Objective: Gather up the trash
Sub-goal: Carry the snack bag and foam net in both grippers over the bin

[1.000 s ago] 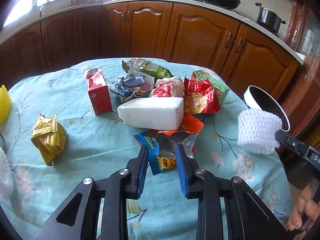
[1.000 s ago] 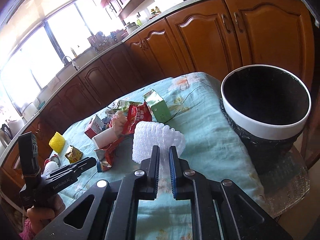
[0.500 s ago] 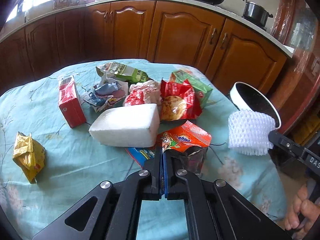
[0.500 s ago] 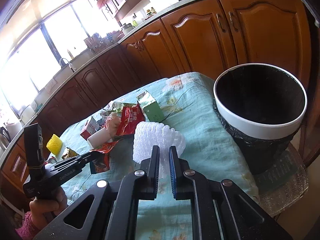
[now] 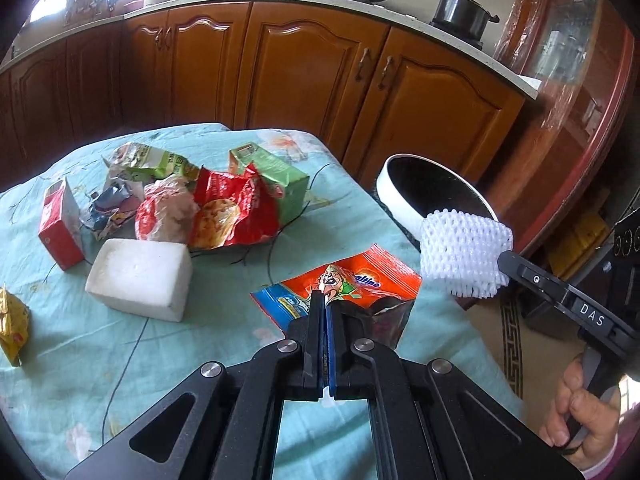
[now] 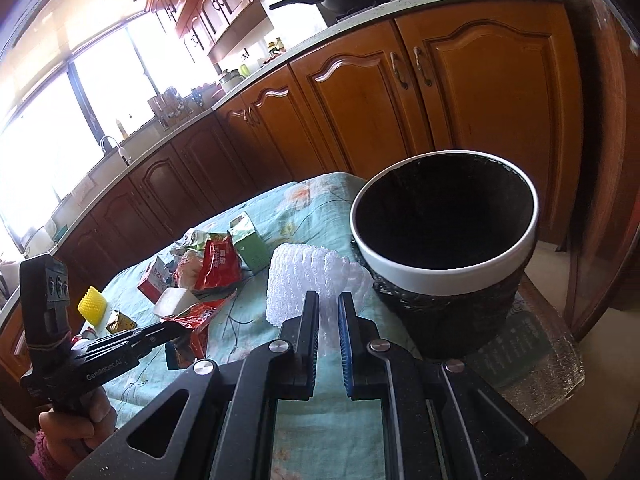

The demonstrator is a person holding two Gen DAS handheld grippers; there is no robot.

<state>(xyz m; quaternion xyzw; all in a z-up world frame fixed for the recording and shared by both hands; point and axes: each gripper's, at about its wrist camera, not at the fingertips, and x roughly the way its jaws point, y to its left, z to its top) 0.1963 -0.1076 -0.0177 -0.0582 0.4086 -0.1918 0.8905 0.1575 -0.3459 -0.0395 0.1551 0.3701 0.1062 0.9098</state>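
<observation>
My left gripper [image 5: 323,300] is shut on an orange and blue snack wrapper [image 5: 360,284] and holds it above the table's right side. My right gripper [image 6: 329,300] is shut on a white foam fruit net [image 6: 308,276], just left of the white-rimmed trash bin [image 6: 444,276] with its black liner. The net [image 5: 464,252] and the bin [image 5: 404,204] also show in the left wrist view, with the net in front of the bin's rim. The left gripper with the wrapper [image 6: 192,320] shows in the right wrist view.
On the teal flowered tablecloth [image 5: 200,344] lie a white foam block [image 5: 140,280], a red carton [image 5: 60,228], a green carton [image 5: 276,184], a red bag [image 5: 232,212], crumpled wrappers [image 5: 116,208] and a yellow wrapper [image 5: 12,324]. A yellow foam net [image 6: 93,303] lies far left. Wooden cabinets stand behind.
My left gripper closed on the orange and blue wrapper and lifted it right, toward the bin. My right gripper carried the foam net closer to the bin.
</observation>
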